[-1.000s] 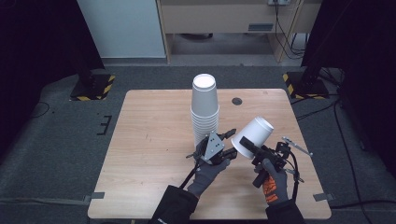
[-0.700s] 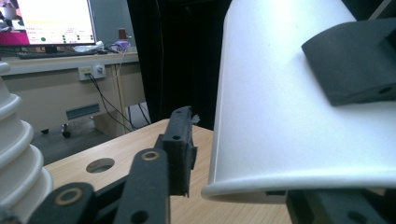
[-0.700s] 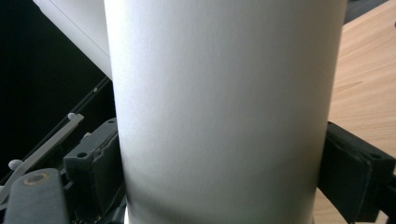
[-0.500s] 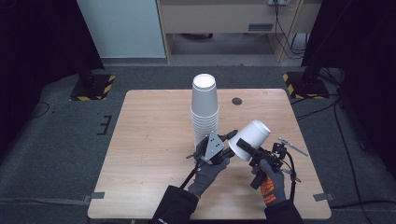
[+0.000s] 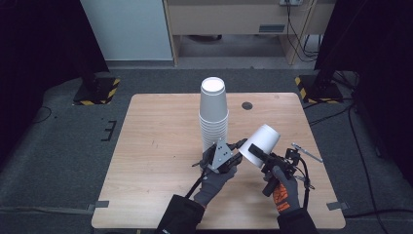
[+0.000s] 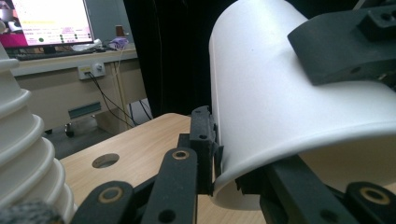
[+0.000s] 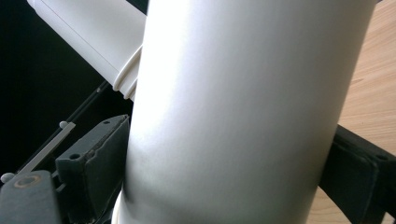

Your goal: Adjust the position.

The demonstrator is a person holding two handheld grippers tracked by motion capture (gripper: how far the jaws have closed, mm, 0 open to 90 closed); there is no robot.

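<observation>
Right now both grippers meet over the near half of the wooden table (image 5: 156,146), toward its right edge, with a single white paper cup (image 5: 263,144) held tilted in the air between them. The right gripper (image 5: 256,152) is clamped across the cup's body, while the left gripper (image 5: 238,151) has just been closing its jaws and now pinches the cup's rim wall. Just behind them stands a tall stack of cups (image 5: 213,114), near the table's middle.
</observation>
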